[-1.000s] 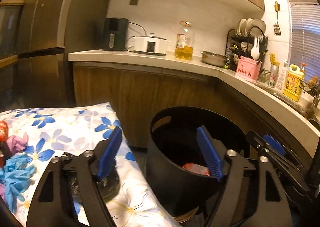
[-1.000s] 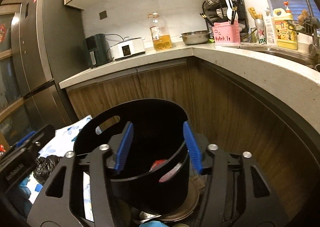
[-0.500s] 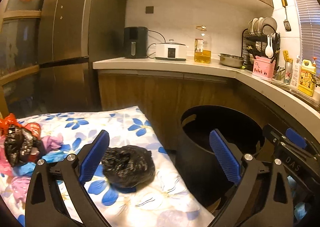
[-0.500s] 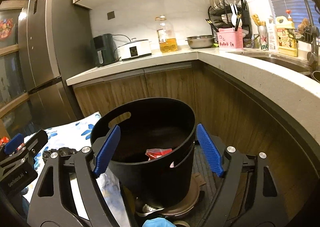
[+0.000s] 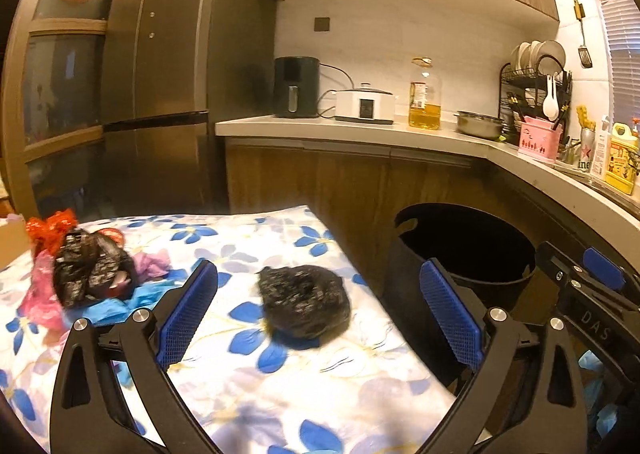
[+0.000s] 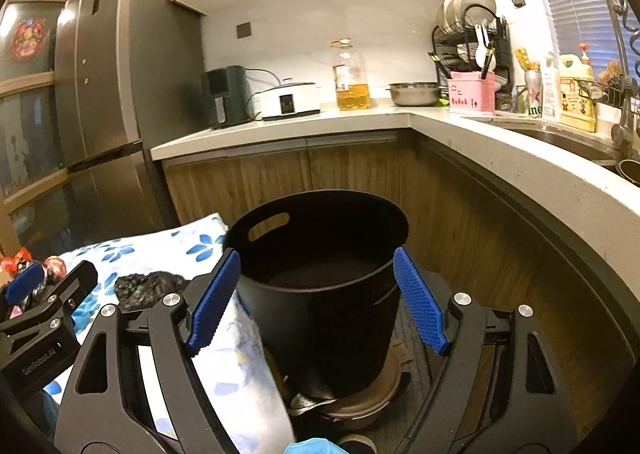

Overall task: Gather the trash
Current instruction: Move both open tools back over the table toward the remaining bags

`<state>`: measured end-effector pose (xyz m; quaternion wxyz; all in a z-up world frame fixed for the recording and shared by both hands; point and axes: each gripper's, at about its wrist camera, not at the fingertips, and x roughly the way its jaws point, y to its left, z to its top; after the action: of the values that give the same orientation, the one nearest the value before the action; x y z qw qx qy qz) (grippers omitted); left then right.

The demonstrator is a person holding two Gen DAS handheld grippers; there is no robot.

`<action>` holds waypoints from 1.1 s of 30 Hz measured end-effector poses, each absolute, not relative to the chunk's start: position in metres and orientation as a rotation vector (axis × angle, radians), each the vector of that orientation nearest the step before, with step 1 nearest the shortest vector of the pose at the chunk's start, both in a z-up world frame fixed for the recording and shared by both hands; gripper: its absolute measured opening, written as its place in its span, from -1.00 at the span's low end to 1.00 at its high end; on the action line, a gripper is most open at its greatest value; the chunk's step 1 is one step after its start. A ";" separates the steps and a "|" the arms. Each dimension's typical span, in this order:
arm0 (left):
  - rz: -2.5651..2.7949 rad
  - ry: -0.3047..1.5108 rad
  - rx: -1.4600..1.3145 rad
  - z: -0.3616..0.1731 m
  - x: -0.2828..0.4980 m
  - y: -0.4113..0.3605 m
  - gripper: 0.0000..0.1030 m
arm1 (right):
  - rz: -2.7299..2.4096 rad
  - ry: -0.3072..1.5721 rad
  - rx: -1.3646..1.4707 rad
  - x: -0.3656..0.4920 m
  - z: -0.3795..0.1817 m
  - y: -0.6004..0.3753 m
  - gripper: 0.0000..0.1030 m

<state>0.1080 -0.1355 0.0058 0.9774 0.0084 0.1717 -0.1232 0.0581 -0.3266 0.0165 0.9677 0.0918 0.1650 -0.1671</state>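
Observation:
A crumpled black plastic bag [image 5: 304, 300] lies on the flowered cloth [image 5: 248, 386], close to its right edge; it also shows in the right wrist view [image 6: 150, 288]. My left gripper [image 5: 318, 316] is open and empty, just in front of that bag. A black bin [image 5: 466, 254] stands on the floor to the right of the cloth. My right gripper [image 6: 316, 302] is open and empty, in front of the black bin [image 6: 320, 294]. A pile of black, red, pink and blue trash [image 5: 86, 274] lies at the cloth's left.
Wooden cabinets [image 6: 280, 181] and a curved countertop [image 6: 500, 157] stand behind and right of the bin. A tall fridge [image 5: 152, 93] is at the back left. Pans and a lid [image 6: 348, 406] lie on the floor under the bin.
Both grippers have pulled back and up from the bin and opened wider. My left gripper has swung left, over the cloth, and the black bag has come into view between its fingers.

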 end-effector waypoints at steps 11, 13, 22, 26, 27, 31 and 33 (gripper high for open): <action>-0.175 0.344 -0.009 0.001 0.093 -0.089 0.88 | -0.277 0.346 0.145 0.056 0.016 -0.284 0.52; -0.168 0.348 -0.015 0.000 0.091 -0.084 0.88 | -0.265 0.348 0.141 0.057 0.015 -0.277 0.52; -0.122 0.353 -0.037 -0.002 0.087 -0.055 0.88 | -0.215 0.352 0.114 0.062 0.016 -0.250 0.52; -0.105 0.354 -0.048 -0.002 0.086 -0.043 0.88 | -0.198 0.358 0.105 0.065 0.015 -0.241 0.52; -0.100 0.354 -0.049 -0.002 0.086 -0.041 0.88 | -0.194 0.358 0.103 0.066 0.015 -0.238 0.52; -0.085 0.354 -0.052 -0.003 0.085 -0.032 0.88 | -0.180 0.359 0.098 0.069 0.014 -0.230 0.52; -0.075 0.353 -0.053 -0.004 0.084 -0.027 0.88 | -0.169 0.362 0.096 0.071 0.013 -0.225 0.52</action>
<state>0.0835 -0.0270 -0.0037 0.9834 -0.0263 0.1754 -0.0374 0.0714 -0.2248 0.0130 0.9790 0.0475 0.1795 -0.0840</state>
